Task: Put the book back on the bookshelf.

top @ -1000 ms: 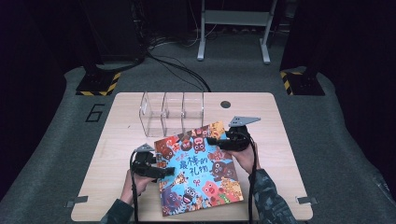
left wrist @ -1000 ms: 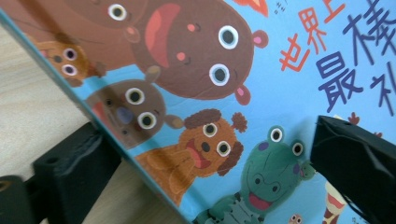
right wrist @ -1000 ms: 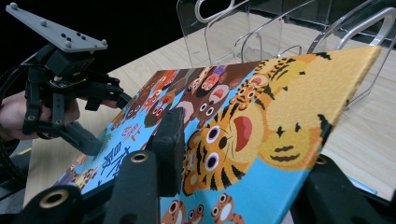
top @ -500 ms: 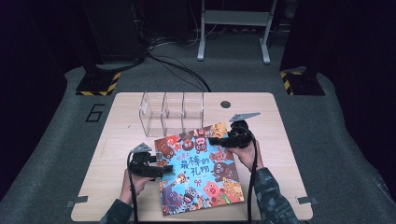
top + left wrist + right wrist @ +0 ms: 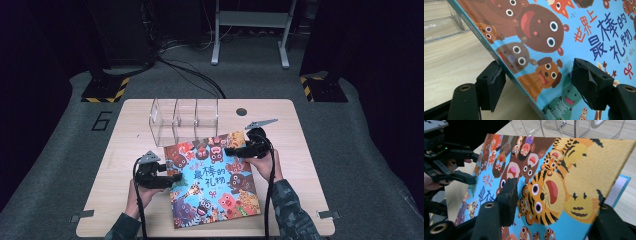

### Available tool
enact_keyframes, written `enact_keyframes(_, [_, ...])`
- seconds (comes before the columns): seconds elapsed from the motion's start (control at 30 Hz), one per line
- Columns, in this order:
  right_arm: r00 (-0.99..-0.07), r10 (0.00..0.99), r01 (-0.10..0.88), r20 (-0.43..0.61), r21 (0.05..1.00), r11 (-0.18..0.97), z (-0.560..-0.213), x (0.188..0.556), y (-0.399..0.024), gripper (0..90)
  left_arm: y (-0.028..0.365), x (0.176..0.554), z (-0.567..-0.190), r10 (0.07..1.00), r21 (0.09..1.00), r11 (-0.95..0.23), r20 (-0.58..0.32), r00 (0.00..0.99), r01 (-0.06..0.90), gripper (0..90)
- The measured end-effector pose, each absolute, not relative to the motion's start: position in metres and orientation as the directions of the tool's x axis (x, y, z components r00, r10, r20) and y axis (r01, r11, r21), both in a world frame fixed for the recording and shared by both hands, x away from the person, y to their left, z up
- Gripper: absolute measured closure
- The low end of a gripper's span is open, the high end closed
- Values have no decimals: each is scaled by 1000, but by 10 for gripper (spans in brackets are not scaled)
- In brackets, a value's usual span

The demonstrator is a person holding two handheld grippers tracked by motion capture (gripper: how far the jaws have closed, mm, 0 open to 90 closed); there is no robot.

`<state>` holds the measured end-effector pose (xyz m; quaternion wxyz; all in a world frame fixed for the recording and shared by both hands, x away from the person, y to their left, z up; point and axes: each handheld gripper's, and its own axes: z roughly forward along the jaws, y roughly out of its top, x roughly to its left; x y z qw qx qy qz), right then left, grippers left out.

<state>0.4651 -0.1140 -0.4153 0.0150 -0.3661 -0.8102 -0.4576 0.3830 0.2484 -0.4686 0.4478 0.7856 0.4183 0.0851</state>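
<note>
A picture book [image 5: 212, 182] with a blue cover full of cartoon animals lies on the wooden table [image 5: 125, 150]. My left gripper [image 5: 175, 177] straddles the book's left edge [image 5: 499, 62]. Its jaws have just been closing, and a gap still shows above the cover, so it is open [image 5: 541, 82]. My right gripper [image 5: 231, 150] is at the book's far right corner. The front cover [image 5: 574, 177] stands lifted between its jaws, with a blue page [image 5: 621, 185] under it. These jaws have just been opening, and the near pad [image 5: 507, 200] stands off the cover.
A clear plastic organiser [image 5: 184, 120] with three compartments stands just behind the book, and it shows in the right gripper view [image 5: 574, 126]. The person's hands come in from the near table edge. A dark floor with cables surrounds the table.
The left gripper's jaws have narrowed around the book's left edge. The right gripper's jaws have parted a little at the lifted cover. Neither hand has shifted much.
</note>
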Motion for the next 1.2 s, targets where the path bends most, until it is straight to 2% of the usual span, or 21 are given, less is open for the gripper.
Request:
enact_keyframes(0.33, [-722, 592, 615, 357, 723, 314, -414, 468, -110, 455, 248, 377, -459, 756, 789, -276, -174, 630, 549, 303])
enact_keyframes(0.5, [-724, 617, 610, 308, 702, 366, -414, 471, -105, 398, 250, 374, -452, 762, 799, -311, -114, 638, 514, 331])
enact_keyframes(1.2, [-751, 596, 584, 282, 706, 402, -406, 479, -94, 382, 255, 357, -442, 771, 823, -328, -50, 634, 464, 349])
